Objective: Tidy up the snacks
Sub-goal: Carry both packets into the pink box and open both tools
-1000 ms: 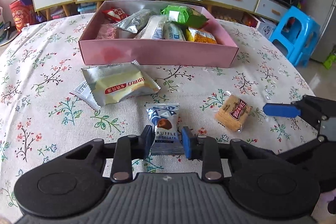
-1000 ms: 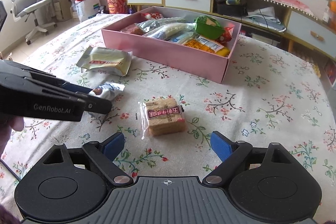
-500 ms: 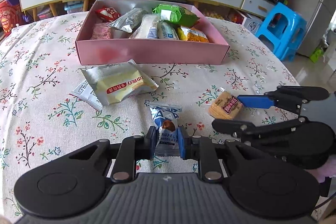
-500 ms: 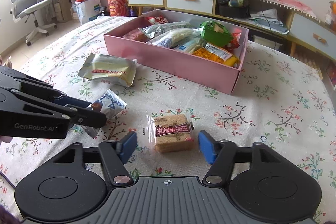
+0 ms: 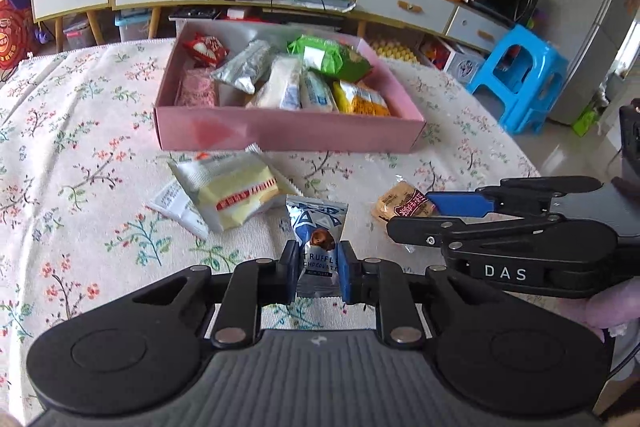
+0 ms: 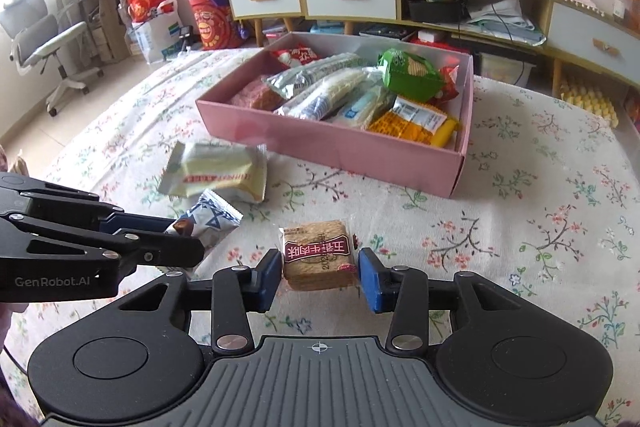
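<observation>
Since a second ago the left gripper (image 5: 319, 273) has clamped the truffle packet (image 5: 318, 243) between its pads and raised it. The right gripper (image 6: 319, 279), wide then, is closing, with the cracker pack (image 6: 319, 255) between its fingers. Both look bound for the pink box (image 6: 340, 151) ahead.

Truffle chocolate packet (image 5: 318, 247): blue-white wrapper, upright, pinched at lower centre of the left wrist frame. Biscuit pack (image 6: 319, 254): clear wrap, dark red label, brown stacked crackers, lower centre of the right wrist frame, between the blue pads. Pale yellow snack pack (image 5: 232, 193): silver edges, red stripe, flat on the floral worktop, centre-left. Pink box (image 5: 288, 133): open, upper centre, full of mixed packets – green, orange, silver, red.
</observation>
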A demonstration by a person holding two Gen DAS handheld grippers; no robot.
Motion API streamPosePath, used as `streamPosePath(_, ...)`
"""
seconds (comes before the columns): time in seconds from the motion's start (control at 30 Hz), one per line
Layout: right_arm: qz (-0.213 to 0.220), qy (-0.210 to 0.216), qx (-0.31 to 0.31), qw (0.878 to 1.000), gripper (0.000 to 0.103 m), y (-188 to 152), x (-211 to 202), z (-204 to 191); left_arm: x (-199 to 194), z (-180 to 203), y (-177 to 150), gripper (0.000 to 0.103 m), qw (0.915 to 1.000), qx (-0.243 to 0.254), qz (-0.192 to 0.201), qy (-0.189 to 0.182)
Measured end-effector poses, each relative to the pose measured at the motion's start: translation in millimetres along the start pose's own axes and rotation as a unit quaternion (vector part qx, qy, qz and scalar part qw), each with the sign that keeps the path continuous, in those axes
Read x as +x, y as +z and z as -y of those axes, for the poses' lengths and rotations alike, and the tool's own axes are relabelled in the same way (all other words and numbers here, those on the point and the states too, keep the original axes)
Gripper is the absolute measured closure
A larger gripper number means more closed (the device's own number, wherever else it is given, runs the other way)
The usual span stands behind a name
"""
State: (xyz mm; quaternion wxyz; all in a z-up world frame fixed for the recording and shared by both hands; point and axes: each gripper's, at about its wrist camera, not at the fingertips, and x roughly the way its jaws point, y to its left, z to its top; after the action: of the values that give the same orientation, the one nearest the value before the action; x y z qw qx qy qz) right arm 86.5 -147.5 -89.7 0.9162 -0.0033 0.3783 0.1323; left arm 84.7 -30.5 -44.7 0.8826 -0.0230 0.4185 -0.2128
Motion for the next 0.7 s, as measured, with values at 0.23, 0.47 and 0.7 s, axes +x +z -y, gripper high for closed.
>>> streamPosePath(0.23, 0.027, -0.008, 0.03, 0.999, 0.062, 25, -4, 4, -7, -10, 20, 0.085, 0.9995, -0.011, 0.028, 0.001)
streamPosePath(0.47, 0.053, -0.007, 0.074, 0.996, 0.062, 56, 4, 13, 4, -32, 54, 0.085, 0.9985, -0.018, 0.048, 0.017)
streamPosePath(0.7, 0.056, -0.009, 0.117, 0.992, 0.062, 72, 30, 18, 34, -53, 89, 0.085, 0.9977, -0.022, 0.056, 0.03)
